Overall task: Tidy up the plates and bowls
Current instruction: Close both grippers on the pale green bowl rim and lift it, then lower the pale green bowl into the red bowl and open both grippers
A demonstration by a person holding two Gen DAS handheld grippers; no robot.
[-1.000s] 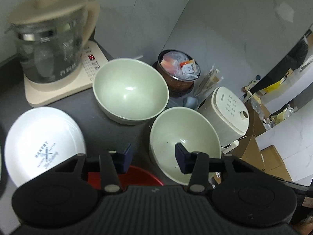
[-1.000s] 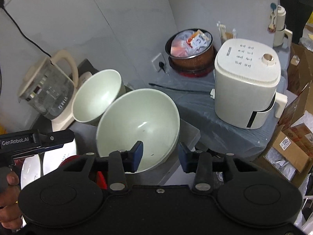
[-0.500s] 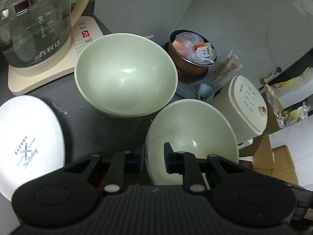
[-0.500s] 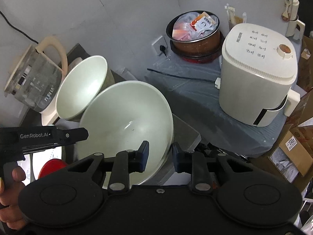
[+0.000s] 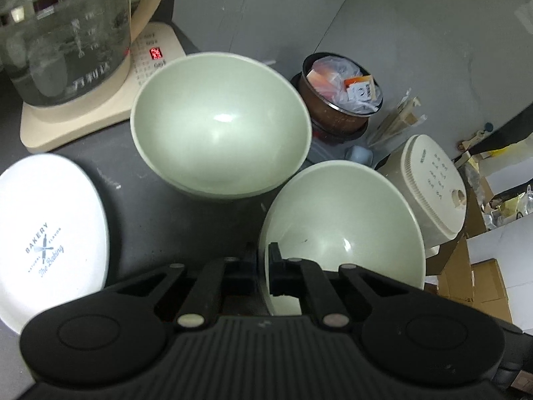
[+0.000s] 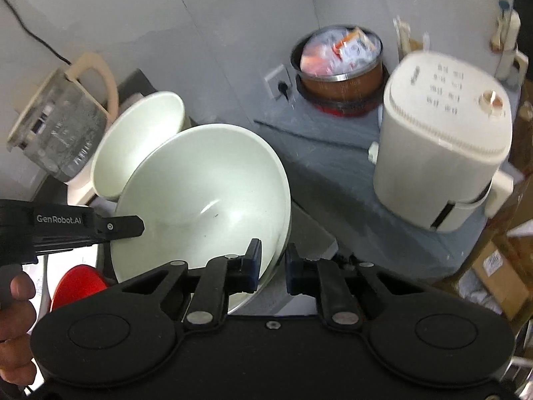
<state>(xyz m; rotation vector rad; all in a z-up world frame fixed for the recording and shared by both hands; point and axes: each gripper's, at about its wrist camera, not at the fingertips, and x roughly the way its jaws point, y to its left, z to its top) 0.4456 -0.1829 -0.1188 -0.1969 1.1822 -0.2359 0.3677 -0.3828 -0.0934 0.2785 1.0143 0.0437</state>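
Two pale green bowls stand on the dark counter, the far bowl (image 5: 220,126) (image 6: 140,140) by the kettle and the near bowl (image 5: 343,226) (image 6: 206,200) in front. My left gripper (image 5: 263,260) (image 6: 138,225) is shut on the near bowl's left rim. My right gripper (image 6: 273,263) straddles its right rim, jaws closing, one pad inside and one outside against the wall. A white plate (image 5: 50,226) printed BAKERY lies to the left. A red dish (image 6: 76,283) shows partly under the near bowl.
A glass kettle (image 5: 63,33) on a cream base stands at the back left. A brown pot (image 5: 343,93) of packets, a white cooker (image 5: 433,193) and cardboard boxes (image 5: 473,283) lie lower on the right. A hand (image 6: 16,300) holds the left gripper.
Both grippers came down and closer to the near bowl. Their jaws narrowed from wide apart to clamped over opposite sides of its rim.
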